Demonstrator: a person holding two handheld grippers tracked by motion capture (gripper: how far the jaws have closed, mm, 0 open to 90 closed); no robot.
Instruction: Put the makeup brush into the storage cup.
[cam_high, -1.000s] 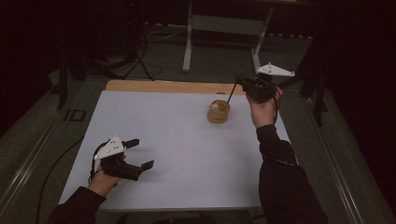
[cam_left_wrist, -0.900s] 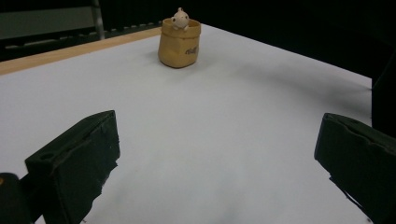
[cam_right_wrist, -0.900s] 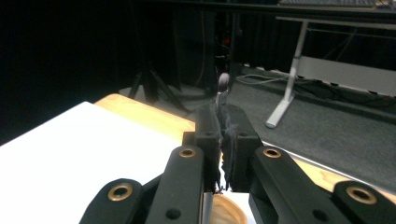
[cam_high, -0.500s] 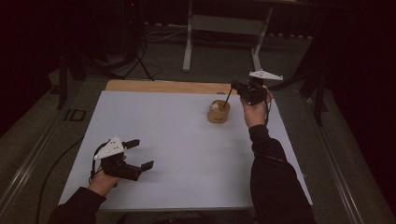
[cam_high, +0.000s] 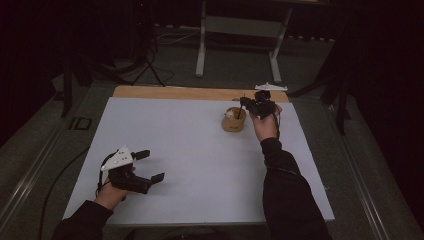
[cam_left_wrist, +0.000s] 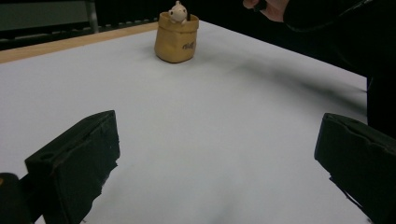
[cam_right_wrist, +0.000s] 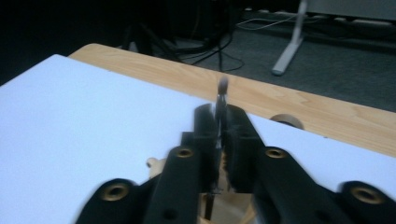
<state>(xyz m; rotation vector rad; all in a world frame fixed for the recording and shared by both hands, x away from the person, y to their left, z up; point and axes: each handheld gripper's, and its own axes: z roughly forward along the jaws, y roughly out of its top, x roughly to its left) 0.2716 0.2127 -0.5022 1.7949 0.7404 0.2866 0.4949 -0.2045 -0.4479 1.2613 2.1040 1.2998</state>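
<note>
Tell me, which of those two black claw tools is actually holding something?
The right gripper, by the tan holder: its jaws pinch a thin dark stick. The left gripper rests near the table's front edge, wide open, nothing between its jaws.

My right gripper (cam_right_wrist: 219, 135) holds a thin dark stick (cam_right_wrist: 222, 95) between its two black jaws. The jaws have just opened a tiny bit, but the stick is still squeezed between them. Its fuzzy tip pokes up past them. Under the jaws I see a bit of a tan holder (cam_right_wrist: 229, 210). The white table top (cam_right_wrist: 84, 121) has a wooden edge (cam_right_wrist: 299, 107) behind it.
</note>
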